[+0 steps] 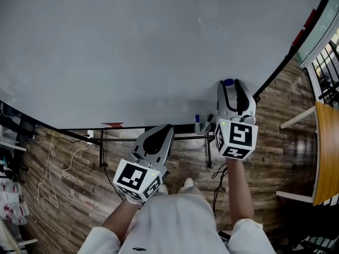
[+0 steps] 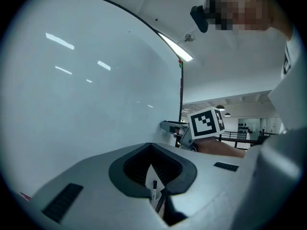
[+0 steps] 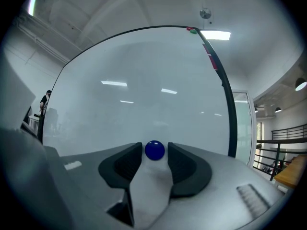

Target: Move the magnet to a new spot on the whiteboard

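Head view: the right gripper [image 1: 229, 89] points at the whiteboard [image 1: 132, 46], with the blue magnet [image 1: 228, 82] at its 12 o'clock; the left gripper [image 1: 161, 134] hangs back at 7 o'clock

Left gripper view: jaws closed, empty

Right gripper view: jaws wide apart, the round magnet [image 3: 154, 150] on the board between their tips, seemingly clear of both pads

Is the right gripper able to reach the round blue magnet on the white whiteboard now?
Probably yes. The right gripper faces the white whiteboard with jaws apart, and the round blue magnet sits between their tips. Nothing blocks the way; it seems not gripped yet.
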`<state>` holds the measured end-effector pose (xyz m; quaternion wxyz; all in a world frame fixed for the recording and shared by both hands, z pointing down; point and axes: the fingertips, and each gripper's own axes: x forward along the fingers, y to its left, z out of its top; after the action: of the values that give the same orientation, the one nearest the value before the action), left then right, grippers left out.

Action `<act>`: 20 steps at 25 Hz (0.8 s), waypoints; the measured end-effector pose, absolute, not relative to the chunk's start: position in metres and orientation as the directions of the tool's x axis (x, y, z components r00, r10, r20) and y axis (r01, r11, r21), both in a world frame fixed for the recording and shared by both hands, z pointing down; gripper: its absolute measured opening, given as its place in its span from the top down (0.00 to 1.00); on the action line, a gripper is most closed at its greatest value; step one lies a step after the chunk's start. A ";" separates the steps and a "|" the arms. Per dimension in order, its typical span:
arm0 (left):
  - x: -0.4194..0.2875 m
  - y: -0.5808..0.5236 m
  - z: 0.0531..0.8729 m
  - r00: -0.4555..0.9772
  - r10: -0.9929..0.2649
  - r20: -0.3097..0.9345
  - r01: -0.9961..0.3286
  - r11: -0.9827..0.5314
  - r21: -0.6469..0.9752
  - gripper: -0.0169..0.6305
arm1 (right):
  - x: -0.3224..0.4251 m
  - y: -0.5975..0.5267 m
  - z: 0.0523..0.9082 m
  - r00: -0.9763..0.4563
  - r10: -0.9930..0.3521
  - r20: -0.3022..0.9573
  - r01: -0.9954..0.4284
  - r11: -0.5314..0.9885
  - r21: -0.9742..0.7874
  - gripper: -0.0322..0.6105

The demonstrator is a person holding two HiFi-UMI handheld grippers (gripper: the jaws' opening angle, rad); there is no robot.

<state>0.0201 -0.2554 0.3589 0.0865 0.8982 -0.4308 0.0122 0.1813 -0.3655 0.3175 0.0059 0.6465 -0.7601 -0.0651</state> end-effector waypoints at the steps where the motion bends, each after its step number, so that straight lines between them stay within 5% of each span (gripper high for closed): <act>1: 0.020 -0.255 0.359 0.630 -0.771 0.096 -0.775 -0.615 0.145 0.97 | 0.182 -0.366 0.318 -0.157 -0.985 -0.075 -0.983 0.149 0.110 0.69; 20: 0.010 -0.248 0.357 0.623 -0.776 0.094 -0.780 -0.609 0.144 0.97 | 0.185 -0.366 0.318 -0.145 -0.987 -0.066 -0.985 0.138 0.102 0.75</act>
<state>0.0101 -0.2481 0.3567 0.0853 0.8969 -0.4339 0.0109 0.1849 -0.3663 0.3179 0.0085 0.6536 -0.7543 -0.0604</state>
